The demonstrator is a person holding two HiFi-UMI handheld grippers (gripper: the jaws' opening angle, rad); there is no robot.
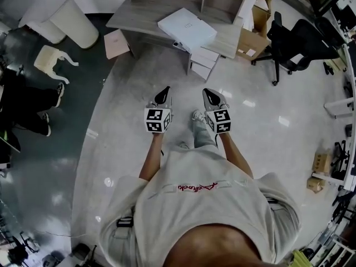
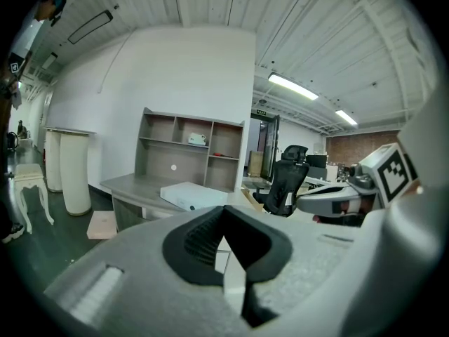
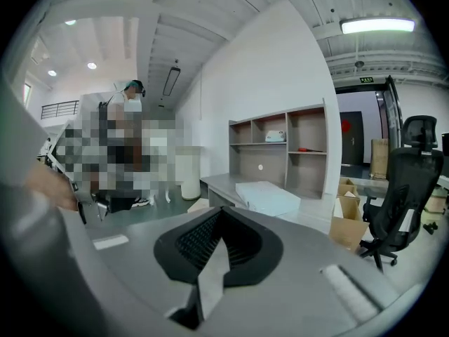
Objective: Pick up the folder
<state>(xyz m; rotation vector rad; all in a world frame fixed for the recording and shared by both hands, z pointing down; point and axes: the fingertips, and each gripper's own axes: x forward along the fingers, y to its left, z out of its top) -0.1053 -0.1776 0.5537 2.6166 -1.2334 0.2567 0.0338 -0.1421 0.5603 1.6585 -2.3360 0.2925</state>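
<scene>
The folder (image 1: 186,28) is a flat white slab that lies on the grey desk (image 1: 130,13) ahead of me. It also shows in the left gripper view as the folder (image 2: 193,195) and in the right gripper view as the folder (image 3: 270,196). My left gripper (image 1: 163,95) and right gripper (image 1: 210,96) hang side by side over the floor, well short of the desk. Both point toward it. In the left gripper view my left gripper (image 2: 224,220) has its jaws together with nothing in them. My right gripper (image 3: 221,220) is shut and empty too.
A shelf unit (image 2: 189,149) stands on the desk's back. White boxes (image 1: 203,62) sit on the floor under its front corner, with a pink box (image 1: 115,43) to the left. A black office chair (image 1: 297,46) and cardboard boxes (image 1: 250,40) are at the right. A white stool (image 1: 50,60) and a seated person (image 1: 25,107) are at the left.
</scene>
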